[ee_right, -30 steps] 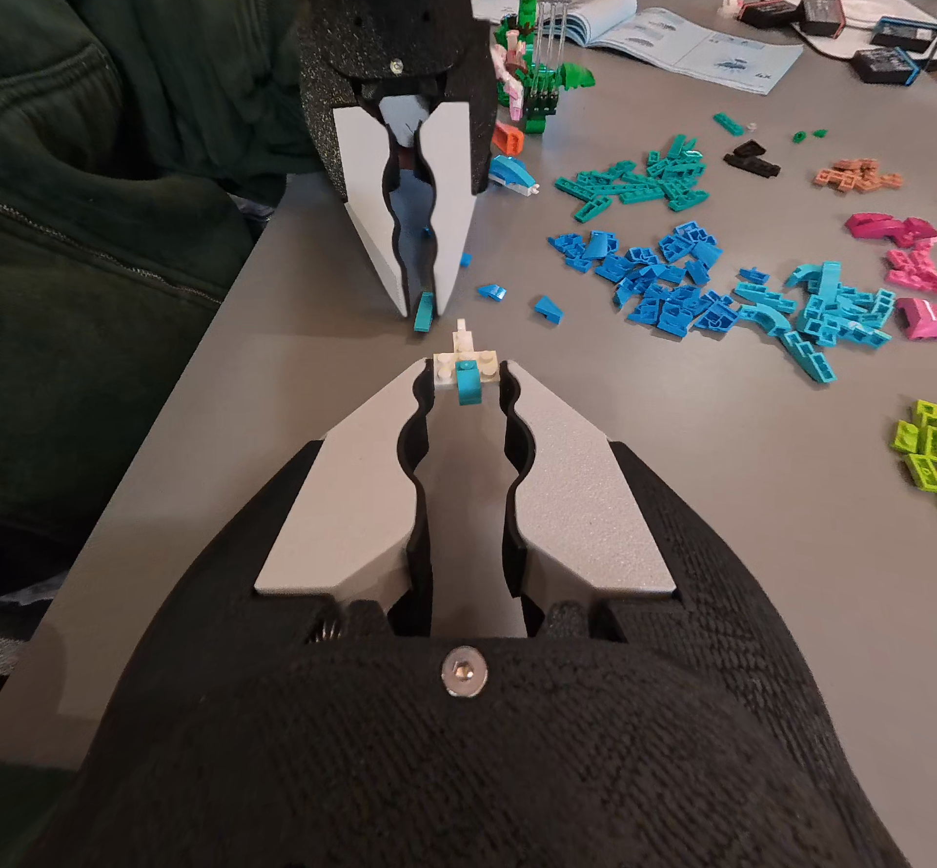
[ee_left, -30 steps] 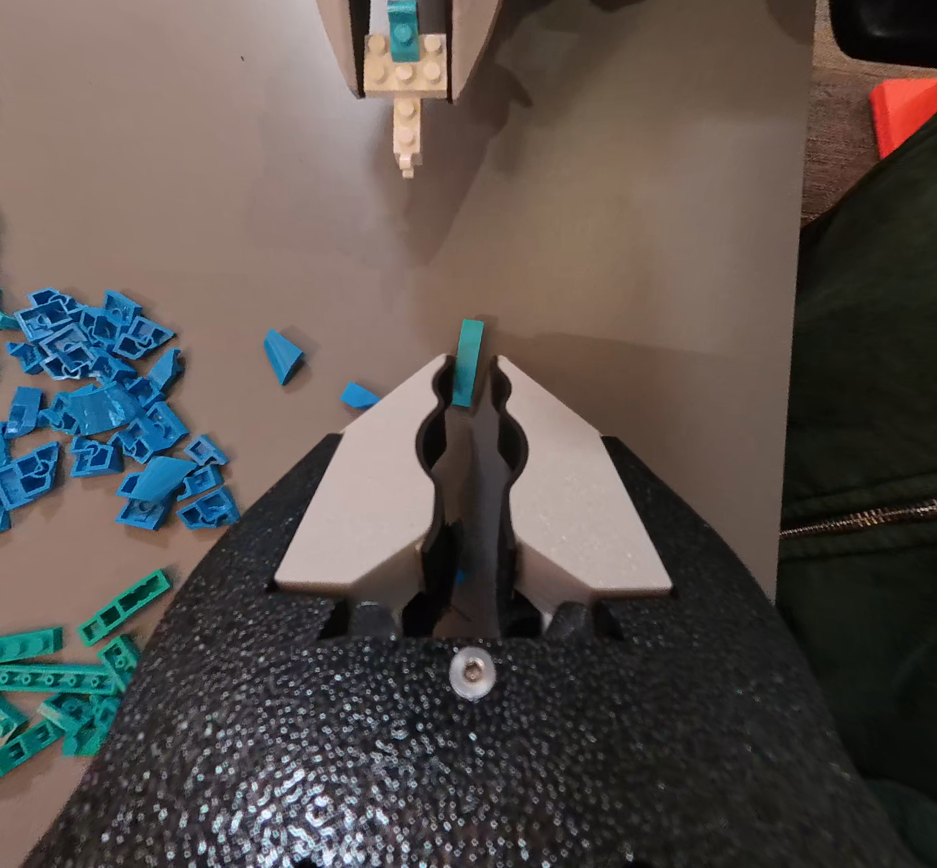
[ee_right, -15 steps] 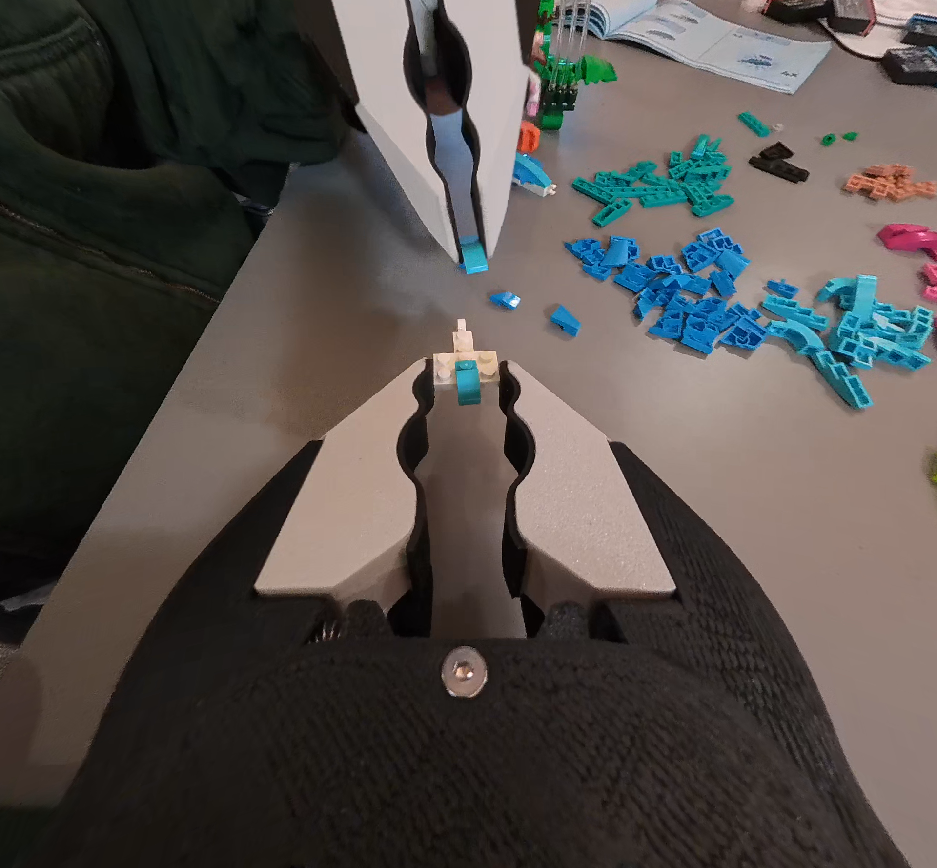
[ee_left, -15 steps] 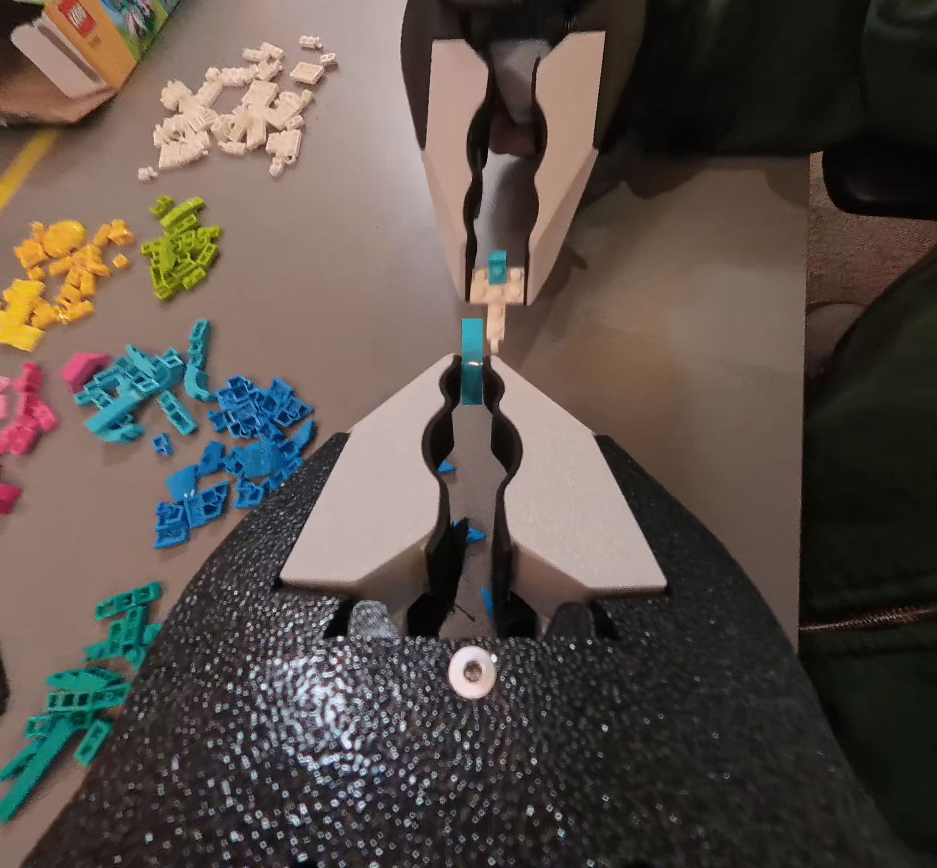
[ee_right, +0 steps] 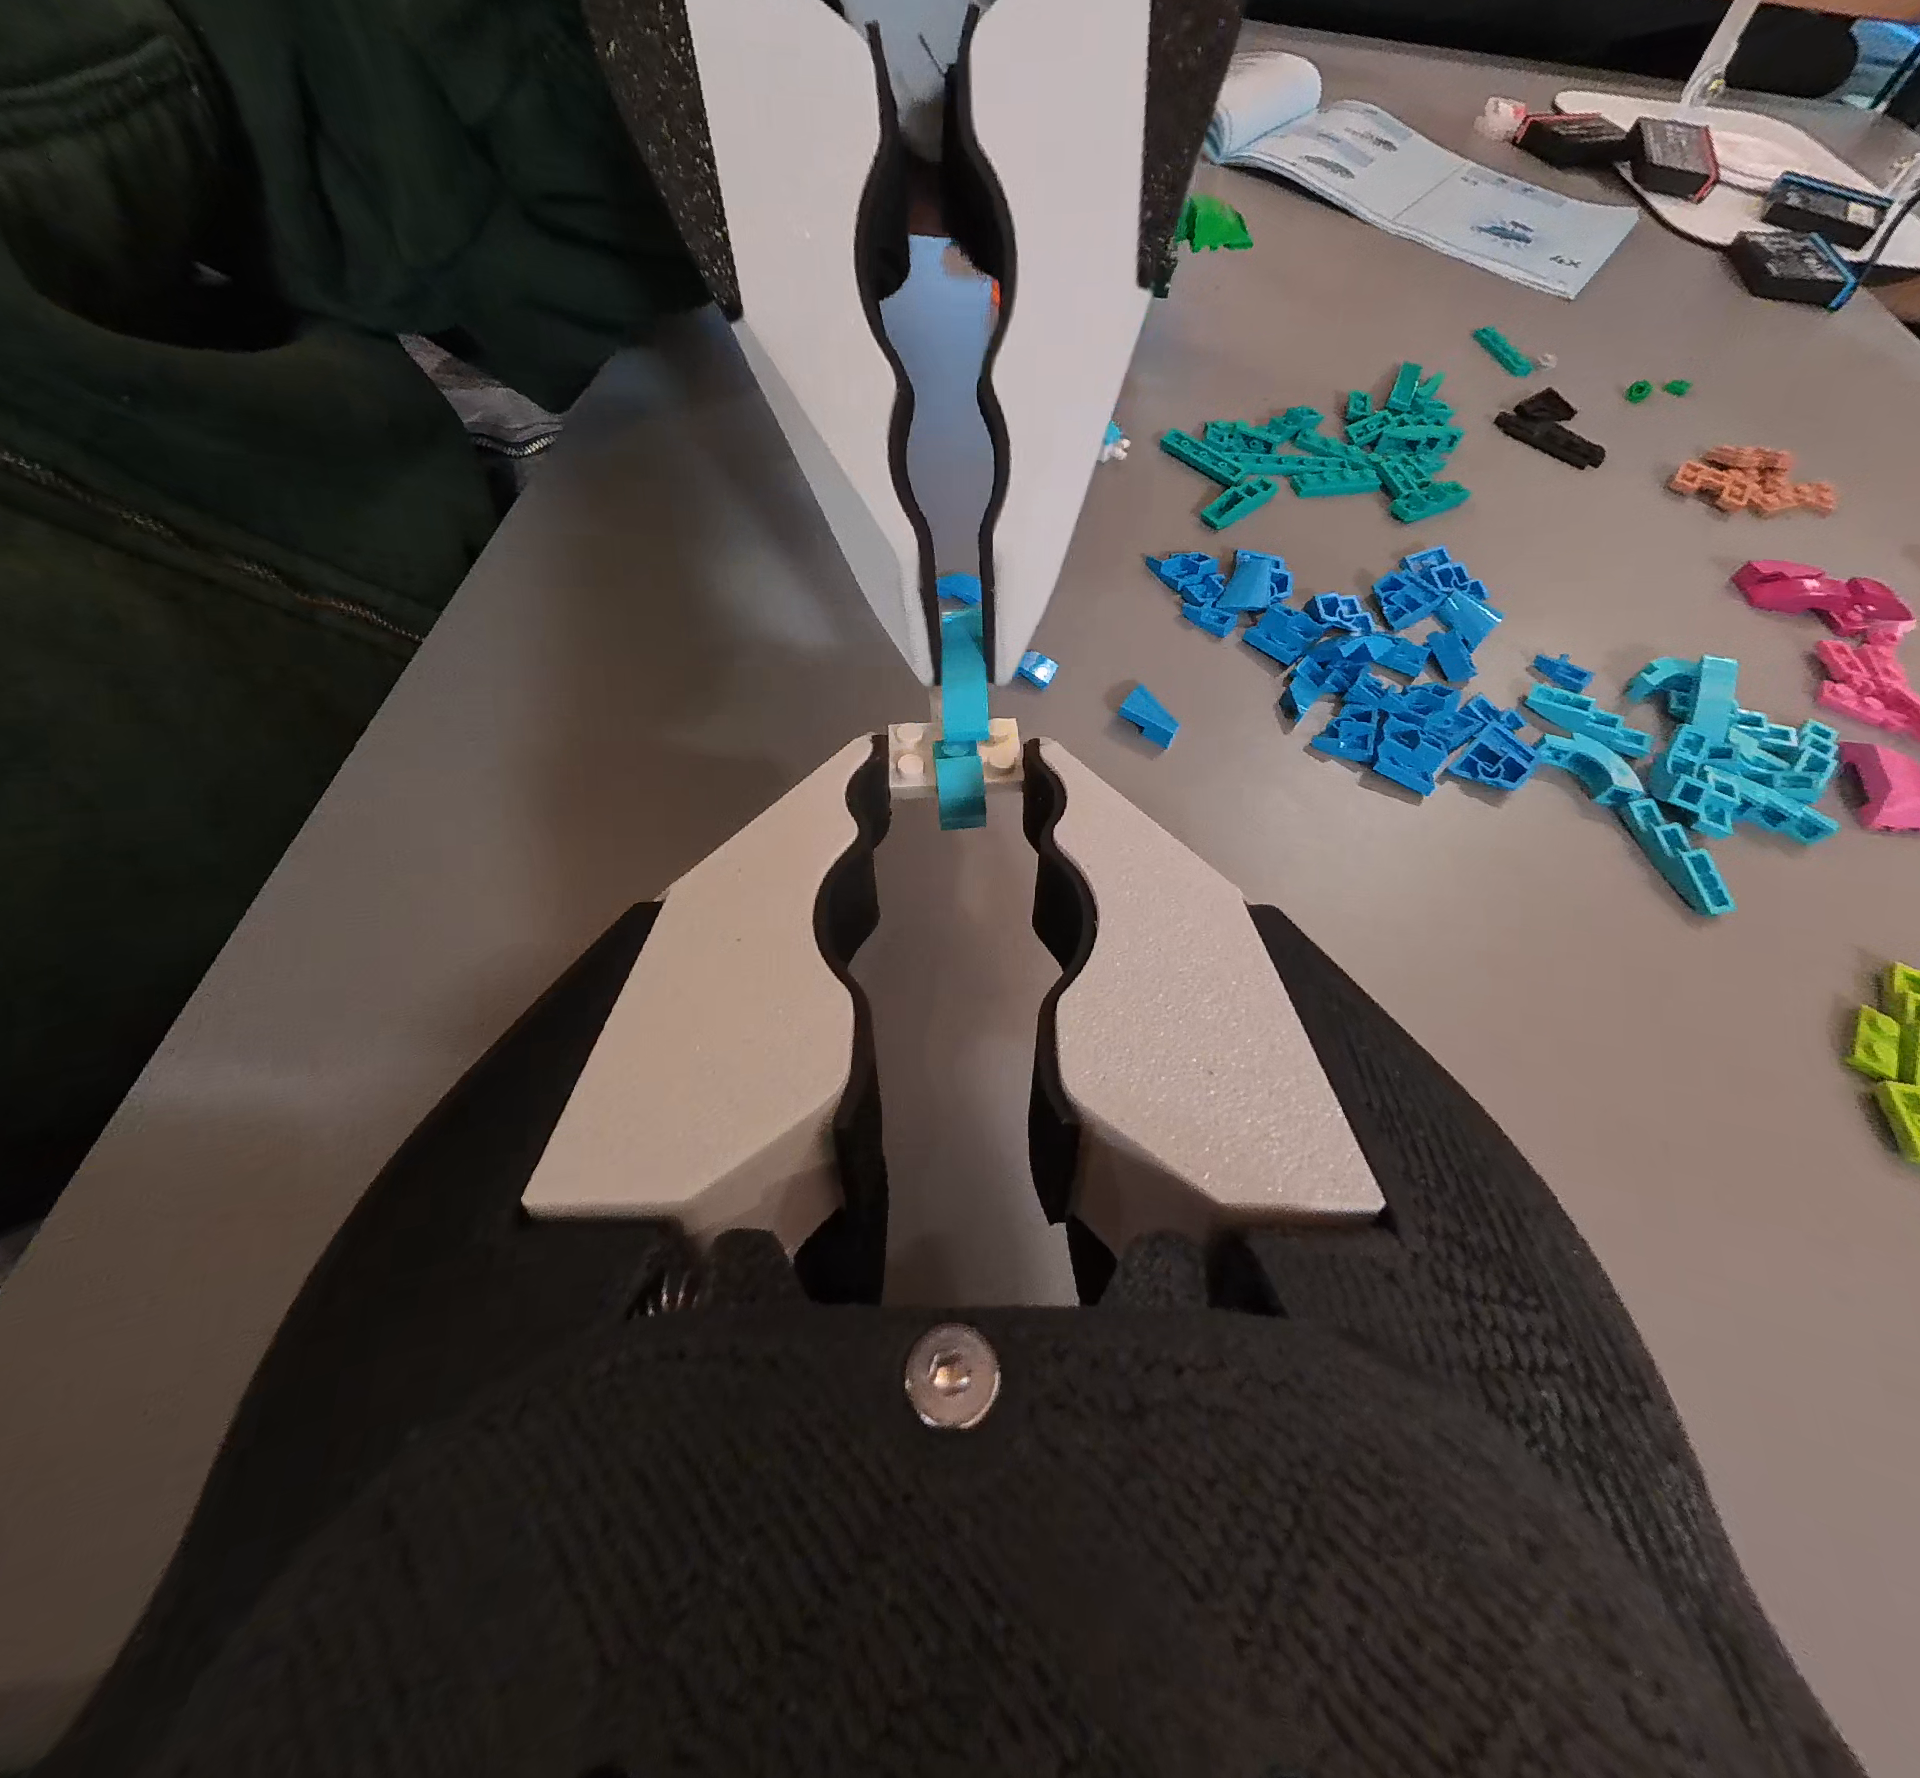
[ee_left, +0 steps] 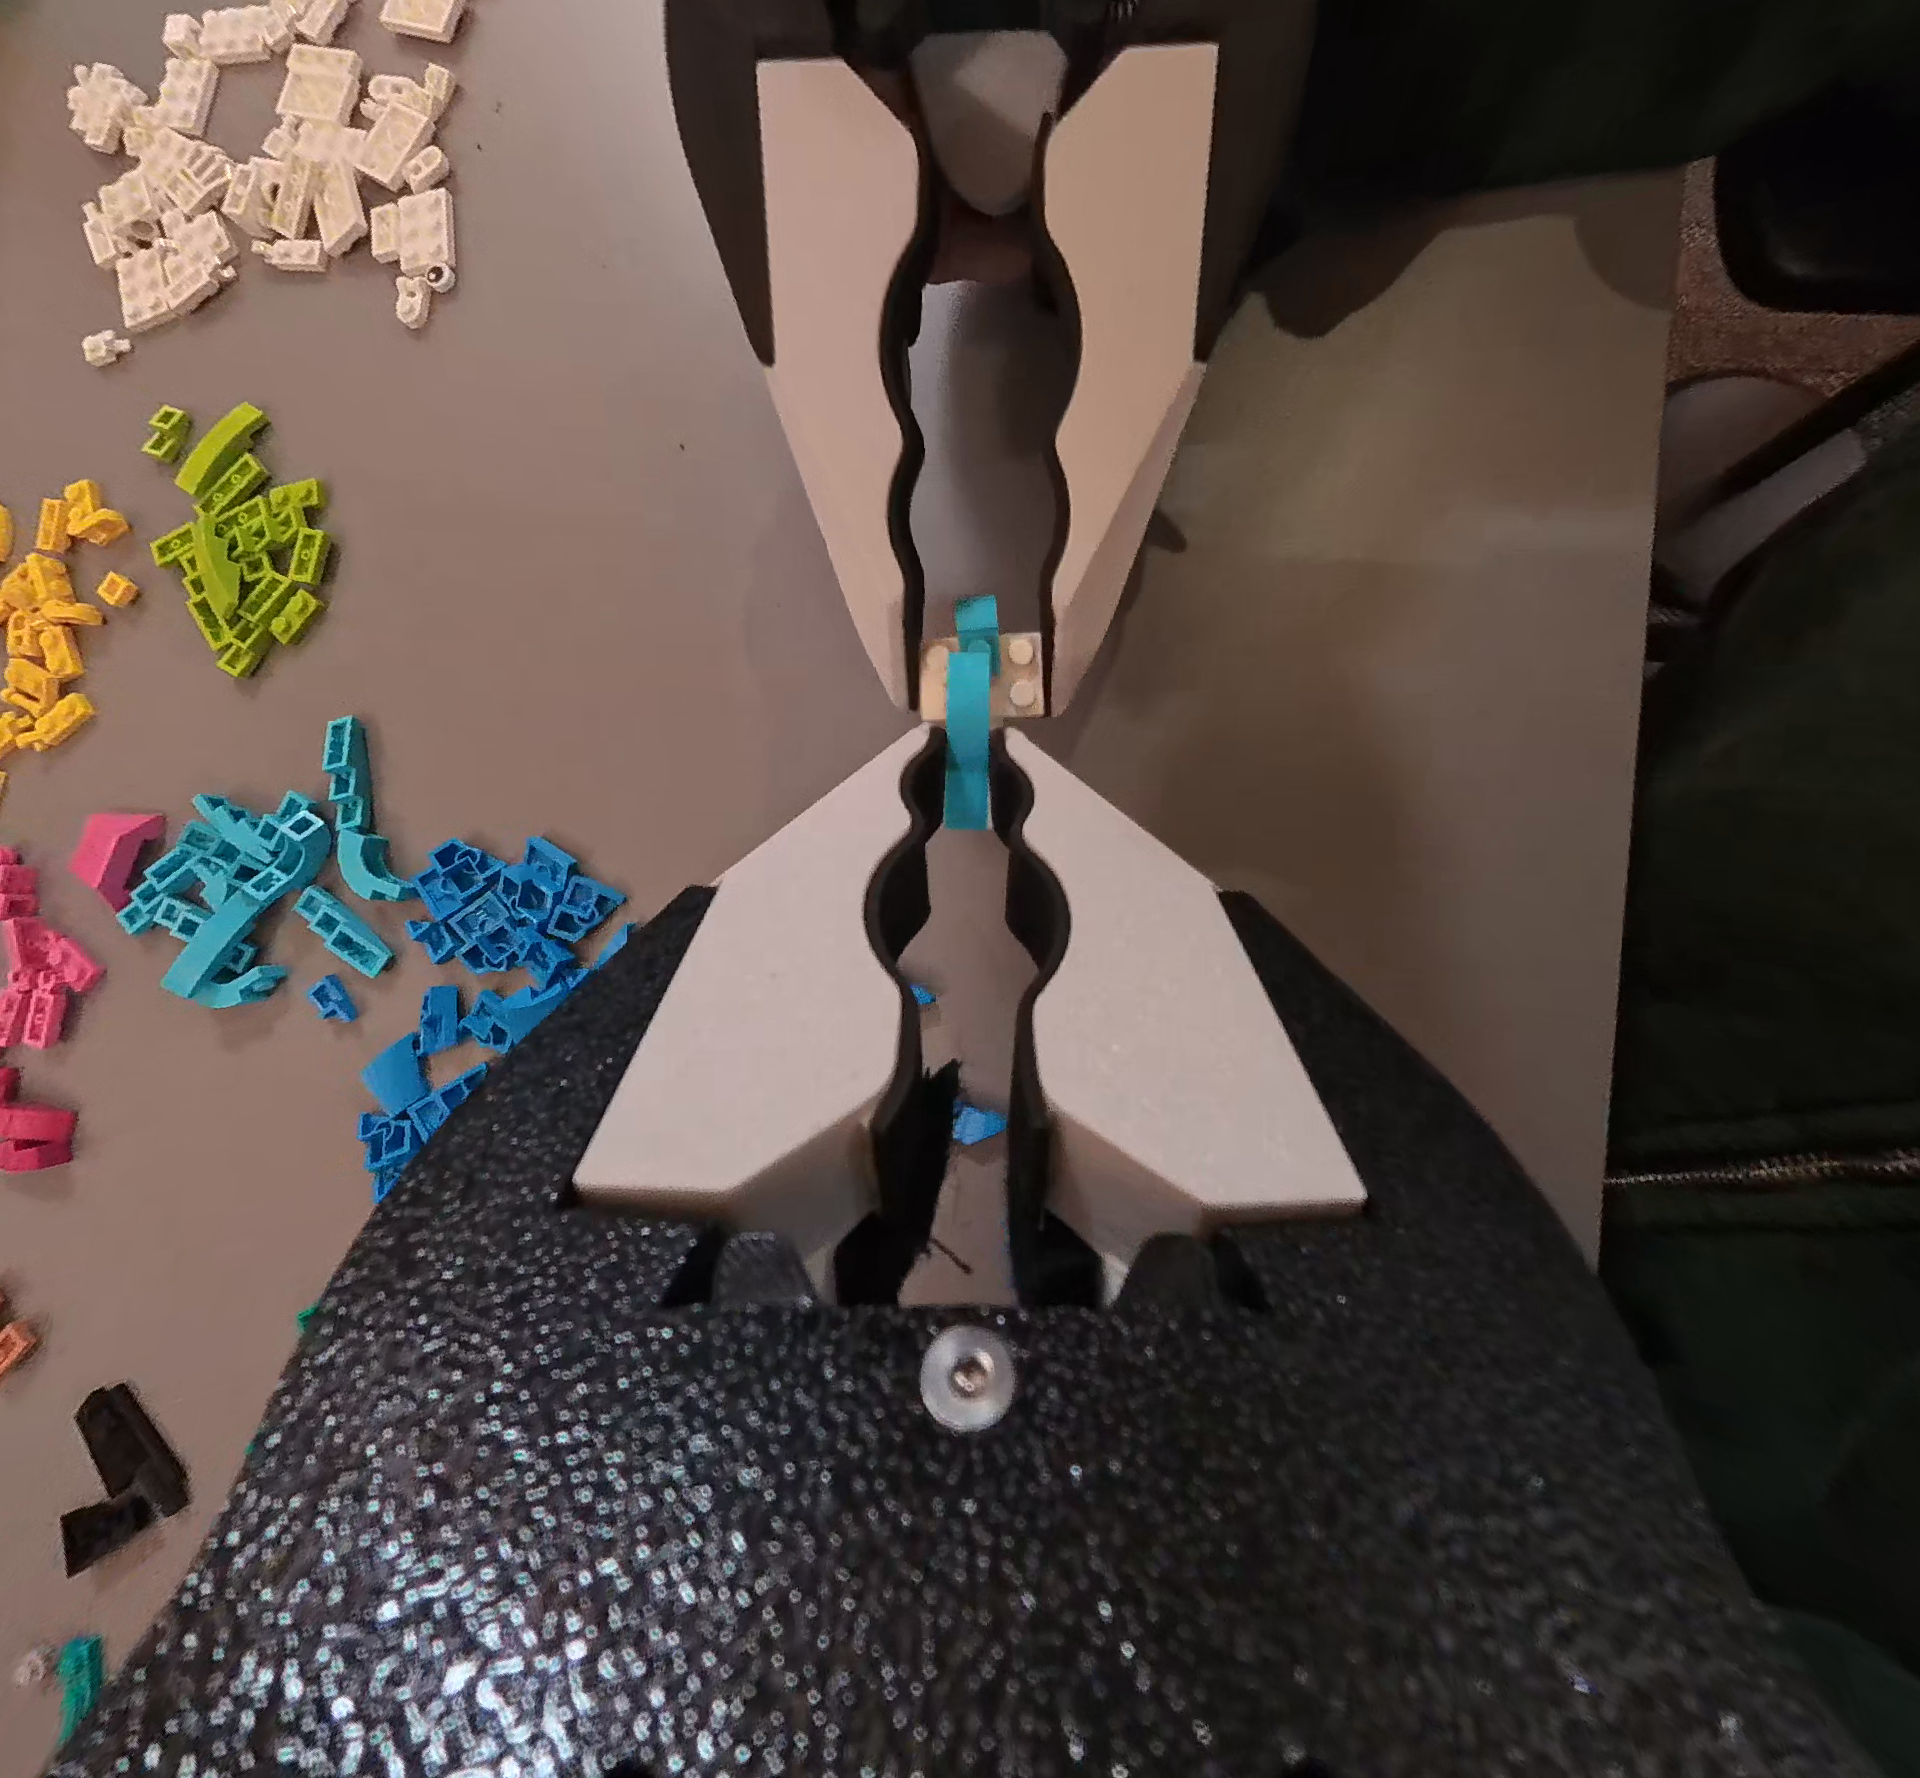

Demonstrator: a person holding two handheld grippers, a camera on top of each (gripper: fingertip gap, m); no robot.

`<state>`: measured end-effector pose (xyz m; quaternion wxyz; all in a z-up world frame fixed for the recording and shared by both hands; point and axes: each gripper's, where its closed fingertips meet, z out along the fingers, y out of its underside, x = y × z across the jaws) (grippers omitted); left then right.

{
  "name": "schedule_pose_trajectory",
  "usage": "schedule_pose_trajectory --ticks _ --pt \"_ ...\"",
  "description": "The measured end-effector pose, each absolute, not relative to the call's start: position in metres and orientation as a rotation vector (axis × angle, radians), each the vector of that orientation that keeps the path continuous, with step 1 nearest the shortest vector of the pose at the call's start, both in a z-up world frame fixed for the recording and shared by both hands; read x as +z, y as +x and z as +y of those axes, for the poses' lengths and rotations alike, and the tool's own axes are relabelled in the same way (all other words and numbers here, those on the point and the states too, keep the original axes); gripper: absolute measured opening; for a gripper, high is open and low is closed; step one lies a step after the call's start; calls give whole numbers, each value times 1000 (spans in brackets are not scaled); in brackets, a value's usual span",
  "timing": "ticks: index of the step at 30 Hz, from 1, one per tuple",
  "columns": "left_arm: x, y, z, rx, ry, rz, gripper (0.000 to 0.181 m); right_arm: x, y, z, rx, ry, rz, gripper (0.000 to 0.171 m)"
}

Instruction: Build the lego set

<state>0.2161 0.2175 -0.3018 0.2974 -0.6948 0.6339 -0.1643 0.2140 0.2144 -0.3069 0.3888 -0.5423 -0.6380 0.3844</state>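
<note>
My left gripper (ee_left: 964, 760) is shut on a thin teal curved piece (ee_left: 966, 741). Its far end rests on the white studded assembly (ee_left: 1018, 679) held by the right gripper opposite (ee_left: 985, 679). In the right wrist view my right gripper (ee_right: 956, 772) is shut on that white assembly (ee_right: 909, 760), which carries a small teal piece (ee_right: 958, 788) on top. The left gripper (ee_right: 958, 663) comes in from above and presses its teal curved piece (ee_right: 961, 679) onto the assembly's studs. Both grippers meet tip to tip above the grey table (ee_right: 727, 585).
Sorted brick piles lie on the table: white (ee_left: 281, 139), lime (ee_left: 244, 554), yellow (ee_left: 52, 606), light teal (ee_left: 249, 887), blue (ee_left: 499, 939), pink (ee_left: 42, 980), green (ee_right: 1340, 455). An instruction booklet (ee_right: 1423, 190) and black boxes (ee_right: 1662, 149) lie at the back. A person's dark green jacket (ee_right: 208, 378) borders the table edge.
The two grippers have closed the gap between them. The left gripper's teal curved piece, held apart before, now touches the top of the white assembly held by the right gripper.
</note>
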Motion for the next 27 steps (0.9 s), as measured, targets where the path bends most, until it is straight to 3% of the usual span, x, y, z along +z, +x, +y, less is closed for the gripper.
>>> schedule_pose_trajectory --ticks 1,27 --pt "-302 217 218 -443 -1856 1681 5 -307 214 215 978 -1381 -1622 24" --pt "-304 223 214 -490 -1889 1649 10 -307 215 216 988 -1387 -1614 24"
